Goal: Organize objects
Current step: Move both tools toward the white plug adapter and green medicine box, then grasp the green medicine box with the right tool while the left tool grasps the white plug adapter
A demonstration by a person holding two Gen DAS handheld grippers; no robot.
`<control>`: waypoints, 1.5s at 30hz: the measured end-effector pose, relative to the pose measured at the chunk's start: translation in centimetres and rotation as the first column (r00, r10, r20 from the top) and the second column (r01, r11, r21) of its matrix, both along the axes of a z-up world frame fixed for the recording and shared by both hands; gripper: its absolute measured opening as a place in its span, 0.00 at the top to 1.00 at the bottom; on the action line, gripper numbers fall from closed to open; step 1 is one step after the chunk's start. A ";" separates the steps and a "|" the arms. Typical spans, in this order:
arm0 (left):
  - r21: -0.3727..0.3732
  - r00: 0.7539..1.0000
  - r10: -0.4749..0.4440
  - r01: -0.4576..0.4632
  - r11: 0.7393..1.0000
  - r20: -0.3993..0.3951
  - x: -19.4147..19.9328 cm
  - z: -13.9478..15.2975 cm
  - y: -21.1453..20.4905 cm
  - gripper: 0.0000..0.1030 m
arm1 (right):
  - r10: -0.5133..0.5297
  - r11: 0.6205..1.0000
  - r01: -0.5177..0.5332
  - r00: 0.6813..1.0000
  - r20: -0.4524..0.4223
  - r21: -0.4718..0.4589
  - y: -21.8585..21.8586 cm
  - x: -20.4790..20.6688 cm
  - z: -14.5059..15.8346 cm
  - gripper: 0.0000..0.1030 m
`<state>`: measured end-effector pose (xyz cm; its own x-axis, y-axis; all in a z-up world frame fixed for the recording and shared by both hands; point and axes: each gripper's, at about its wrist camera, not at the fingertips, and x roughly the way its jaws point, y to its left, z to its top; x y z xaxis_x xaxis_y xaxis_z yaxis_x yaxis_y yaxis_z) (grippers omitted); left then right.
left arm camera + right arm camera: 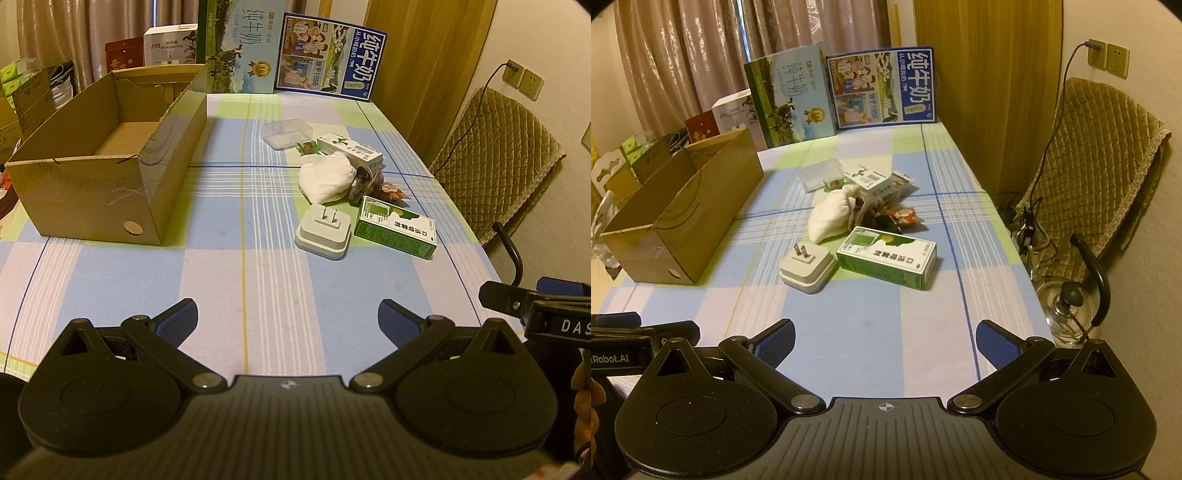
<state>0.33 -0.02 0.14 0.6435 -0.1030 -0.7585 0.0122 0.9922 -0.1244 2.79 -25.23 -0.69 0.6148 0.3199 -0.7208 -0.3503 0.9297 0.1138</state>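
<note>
We hold the left gripper (288,321) and right gripper (884,341) spread wide and empty above the checked worktop (221,280), with the cardboard box (107,173) ahead-left and the plug adapter (807,267), green carton (888,260) and white pouch (829,218) clustered straight ahead.

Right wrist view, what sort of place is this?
Probably a room in a home: a table with a checked cloth, curtains behind it, and a padded chair by wall sockets.

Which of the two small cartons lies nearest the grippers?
The green carton beside the white plug adapter; the white carton lies farther back, behind the cloth pouch.
</note>
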 end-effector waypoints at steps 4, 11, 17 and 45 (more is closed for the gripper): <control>0.002 1.000 -0.019 0.019 1.000 0.003 0.4 0.1 -0.1 0.01 | 0.017 1.000 -0.017 1.000 0.005 -0.010 0.0 0.4 -0.1 0.02; 0.027 1.000 -0.018 0.017 0.999 0.006 2.0 -0.4 -0.1 0.01 | 0.113 0.993 -0.111 0.992 0.057 -0.036 0.1 2.0 0.5 0.02; 0.053 0.999 -0.037 0.037 0.998 0.007 4.7 -1.1 0.0 0.01 | 0.263 0.963 -0.255 0.961 0.091 -0.089 0.4 5.2 0.8 0.02; 0.084 0.956 -0.291 0.293 0.953 -0.032 16.6 -9.2 -3.1 0.11 | 0.534 0.762 -0.592 0.804 -0.261 -0.262 6.9 19.4 -9.7 0.41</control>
<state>16.89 -3.12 -9.02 0.5804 -0.2177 -0.7847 0.3013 0.9526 -0.0414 22.22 -18.37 -10.41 0.2628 0.3096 -0.9138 -0.8250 0.5632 -0.0465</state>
